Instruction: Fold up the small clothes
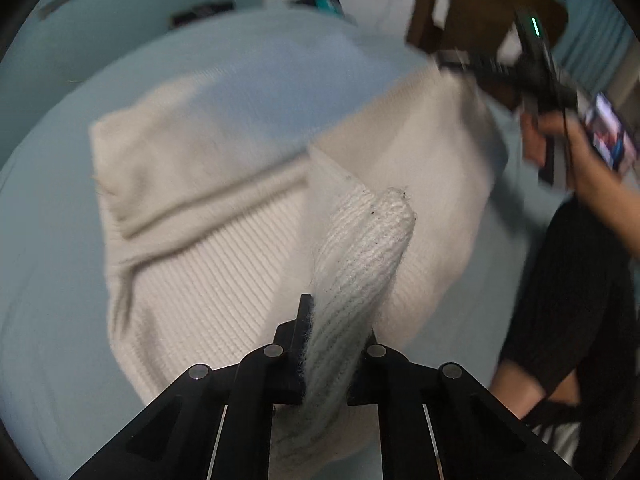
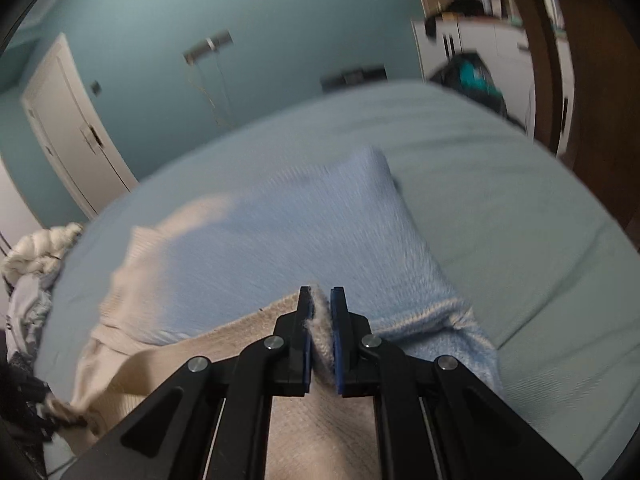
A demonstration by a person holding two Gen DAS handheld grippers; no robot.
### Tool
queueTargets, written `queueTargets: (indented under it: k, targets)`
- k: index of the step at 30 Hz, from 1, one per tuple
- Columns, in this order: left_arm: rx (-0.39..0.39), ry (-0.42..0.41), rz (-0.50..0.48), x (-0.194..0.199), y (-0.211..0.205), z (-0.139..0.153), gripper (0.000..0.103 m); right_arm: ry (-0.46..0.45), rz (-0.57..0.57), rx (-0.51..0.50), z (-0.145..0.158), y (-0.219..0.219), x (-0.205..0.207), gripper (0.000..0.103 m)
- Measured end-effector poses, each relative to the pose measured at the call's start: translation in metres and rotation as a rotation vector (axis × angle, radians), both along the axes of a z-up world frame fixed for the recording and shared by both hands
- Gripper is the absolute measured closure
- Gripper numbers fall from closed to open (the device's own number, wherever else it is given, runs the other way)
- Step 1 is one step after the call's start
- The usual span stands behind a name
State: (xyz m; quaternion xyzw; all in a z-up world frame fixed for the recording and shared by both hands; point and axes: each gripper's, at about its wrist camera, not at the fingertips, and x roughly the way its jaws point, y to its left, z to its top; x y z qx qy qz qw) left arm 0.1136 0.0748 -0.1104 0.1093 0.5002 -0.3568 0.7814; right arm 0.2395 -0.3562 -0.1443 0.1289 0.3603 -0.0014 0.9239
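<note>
A cream and light blue knit sweater lies on the pale blue bed. My left gripper is shut on a folded cream edge of the sweater and holds it lifted above the bed. My right gripper is shut on another cream edge of the sweater, with the blue part spread ahead of it. The right gripper also shows in the left wrist view, at the sweater's far right corner, blurred by motion.
A heap of clothes lies at the bed's left edge. A dark wooden post stands at the right, with white cabinets behind. The person's arm and dark clothing are at the right of the bed.
</note>
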Motion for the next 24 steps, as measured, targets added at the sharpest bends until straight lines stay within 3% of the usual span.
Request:
queueTargets:
  k: [5, 11, 13, 21, 24]
  targets:
    - [-0.292, -0.166, 0.235, -0.033, 0.065, 0.091, 0.096, -0.220, -0.038, 0.026, 0.065, -0.013, -0.084, 0.099]
    - [-0.376, -0.306, 0.341, -0.076, 0.080, 0.144, 0.097, -0.422, -0.086, 0.066, 0.118, -0.044, -0.182, 0.099]
    - [-0.436, -0.335, 0.372, -0.092, 0.082, 0.160, 0.097, -0.485, -0.088, 0.068, 0.137, -0.044, -0.210, 0.099]
    - [-0.579, -0.435, 0.292, -0.128, 0.093, 0.204, 0.098, -0.660, -0.134, 0.127, 0.186, -0.038, -0.265, 0.102]
    - [-0.588, -0.458, 0.241, -0.138, 0.100, 0.213, 0.098, -0.691, -0.130, 0.122, 0.194, -0.037, -0.278, 0.102]
